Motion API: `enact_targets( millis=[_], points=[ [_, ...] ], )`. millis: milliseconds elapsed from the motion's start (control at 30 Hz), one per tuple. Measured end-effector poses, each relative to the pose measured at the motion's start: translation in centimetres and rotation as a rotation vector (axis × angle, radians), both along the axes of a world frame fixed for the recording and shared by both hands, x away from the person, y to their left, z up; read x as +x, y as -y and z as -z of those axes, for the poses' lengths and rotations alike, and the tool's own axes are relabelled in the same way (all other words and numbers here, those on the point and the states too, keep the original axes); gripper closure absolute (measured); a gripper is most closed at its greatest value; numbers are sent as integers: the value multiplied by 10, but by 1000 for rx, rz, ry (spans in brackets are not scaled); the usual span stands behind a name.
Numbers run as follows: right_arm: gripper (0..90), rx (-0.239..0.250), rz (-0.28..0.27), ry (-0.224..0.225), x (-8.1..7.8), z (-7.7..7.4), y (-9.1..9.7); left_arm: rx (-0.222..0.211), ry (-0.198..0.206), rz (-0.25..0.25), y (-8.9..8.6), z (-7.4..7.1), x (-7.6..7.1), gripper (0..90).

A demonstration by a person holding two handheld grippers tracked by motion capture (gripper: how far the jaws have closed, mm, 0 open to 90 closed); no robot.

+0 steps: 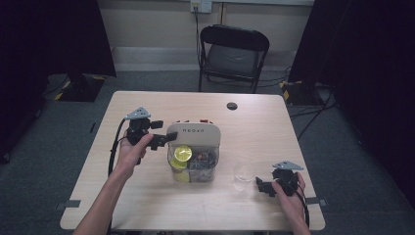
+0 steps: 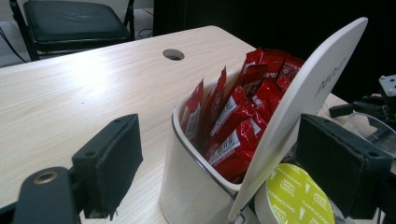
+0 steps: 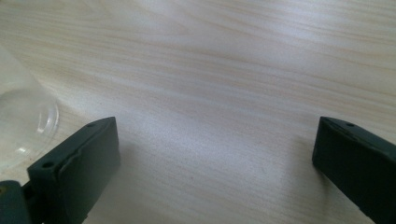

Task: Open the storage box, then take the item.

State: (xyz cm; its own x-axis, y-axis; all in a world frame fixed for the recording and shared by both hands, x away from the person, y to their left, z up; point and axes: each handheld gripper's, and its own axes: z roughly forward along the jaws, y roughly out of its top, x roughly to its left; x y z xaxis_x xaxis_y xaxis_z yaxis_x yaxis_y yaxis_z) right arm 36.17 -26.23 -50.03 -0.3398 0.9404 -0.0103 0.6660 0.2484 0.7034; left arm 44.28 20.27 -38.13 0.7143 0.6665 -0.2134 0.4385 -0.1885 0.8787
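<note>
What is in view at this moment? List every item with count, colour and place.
table: one, light wood, centre of the high view.
cable hole: one, dark, far side of the tabletop.
organiser box: one, white with a clear front part, mid-table.
divider panel: one, white, tilted, between the sachets and the capsules.
sachets: several, red, standing in the box's white compartment.
capsules: at least two, yellow-green lids, in the clear part.
cup: one, clear, right of the box.
chair: one, black, beyond the table.
left gripper: black, open, at the box's left edge.
right gripper: black, open, beside the cup.
hands: two, each holding a gripper.
</note>
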Motion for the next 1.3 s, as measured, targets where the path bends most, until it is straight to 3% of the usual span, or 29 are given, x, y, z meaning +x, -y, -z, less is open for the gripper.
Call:
enact_targets(
  millis=[67,133,167,233,300,367,400,467,733,800,967,1300],
  points=[
    [34,-5,-3,-4,0,-1,1,1,0,-6,0,0,-1,146],
    [175,-4,5,4,0,-4,1,12,0,-12,0,-1,-2,149],
    [196,5,0,7,-1,-6,1,13,0,-14,0,-1,-2,149],
    [113,3,-2,11,-1,-7,1,13,6,-15,1,-1,-2,149],
    [181,6,-15,21,-3,-10,1,17,8,-19,2,-2,-3,149],
    [137,17,-18,37,-4,-14,1,19,10,-23,3,-2,-3,149],
    [171,21,-17,47,-5,-17,1,16,7,-21,4,-2,-3,149],
    [144,36,-23,70,-6,-23,2,20,2,-25,4,-2,-3,149],
    [208,81,-46,104,-8,-45,1,18,6,-11,5,-1,-2,144],
    [216,110,-70,117,-9,-57,-1,31,11,-17,5,-1,-3,144],
    [243,129,-140,153,-9,-81,-14,31,9,-20,5,-1,-3,145],
    [311,180,-244,182,-8,-105,-42,31,8,-18,4,-1,-3,140]
  ],
)
